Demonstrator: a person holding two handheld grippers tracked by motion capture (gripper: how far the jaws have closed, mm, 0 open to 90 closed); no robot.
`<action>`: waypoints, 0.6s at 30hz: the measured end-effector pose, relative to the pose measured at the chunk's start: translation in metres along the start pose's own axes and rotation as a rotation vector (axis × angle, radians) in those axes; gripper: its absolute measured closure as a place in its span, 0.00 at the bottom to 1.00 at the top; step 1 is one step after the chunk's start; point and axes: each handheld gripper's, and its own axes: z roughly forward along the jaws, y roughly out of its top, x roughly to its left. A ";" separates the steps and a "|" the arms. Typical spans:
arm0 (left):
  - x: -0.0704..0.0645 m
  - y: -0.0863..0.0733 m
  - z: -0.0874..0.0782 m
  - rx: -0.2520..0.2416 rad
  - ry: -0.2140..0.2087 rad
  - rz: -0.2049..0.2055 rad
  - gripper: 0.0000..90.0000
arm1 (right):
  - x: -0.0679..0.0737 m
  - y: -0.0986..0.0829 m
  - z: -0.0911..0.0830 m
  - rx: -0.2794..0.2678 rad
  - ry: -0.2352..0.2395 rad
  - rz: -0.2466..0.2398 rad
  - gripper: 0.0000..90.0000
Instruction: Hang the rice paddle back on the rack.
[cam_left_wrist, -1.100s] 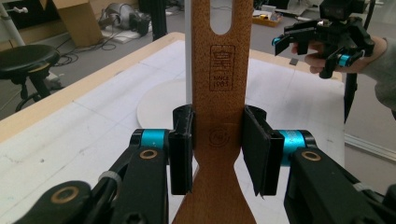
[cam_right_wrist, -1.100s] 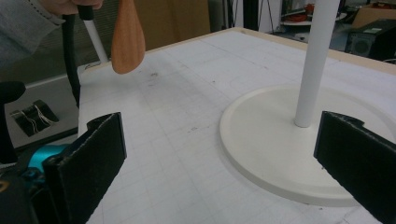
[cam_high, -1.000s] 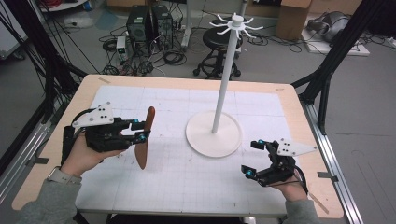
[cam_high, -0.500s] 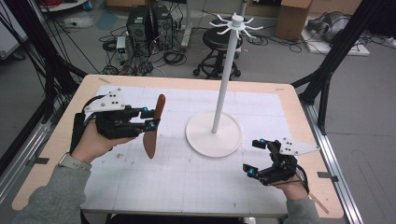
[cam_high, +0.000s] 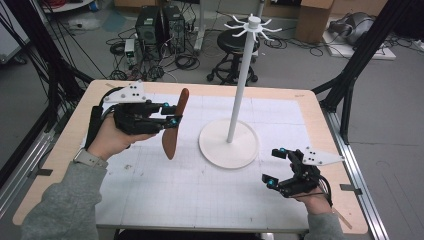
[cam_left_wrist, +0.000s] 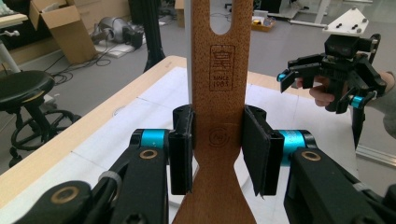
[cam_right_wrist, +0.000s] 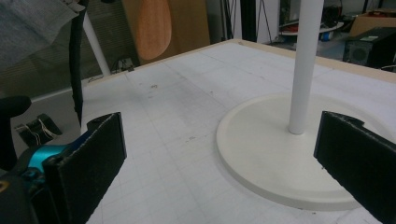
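Spatula (cam_high: 174, 125) is clenched at its neck by the left tool (cam_high: 169, 116), held off the table (cam_high: 60, 165), left of centre frame. Stand (cam_high: 240, 85) hooks are not reached yet. Right tool (cam_high: 275, 167) is released, idle lower right.

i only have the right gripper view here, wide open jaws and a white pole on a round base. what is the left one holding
Observer: The left gripper is shut on a wooden spatula, held up off the table.
Operator: where on it is the grip
Observer: In the left gripper view the pads clamp the narrow neck, just below a burned-in stamp and a slot in the handle.
Operator: what's on top of that pole
Observer: In the high view the white stand ends in a ring of short hooks, all bare.
Operator: where am i relative to it
Observer: The right gripper sits low, near the table's right edge, apart from the base.
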 end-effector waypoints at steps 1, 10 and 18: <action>0.000 0.001 0.001 -0.002 0.000 -0.003 0.72 | 0.000 0.000 -0.001 -0.001 -0.001 0.000 0.01; 0.003 0.021 0.008 -0.030 -0.017 -0.006 0.72 | -0.003 -0.001 -0.003 -0.014 -0.003 0.008 0.01; 0.004 0.038 0.008 -0.042 -0.020 0.003 0.72 | -0.004 -0.002 -0.005 -0.028 -0.005 0.017 0.01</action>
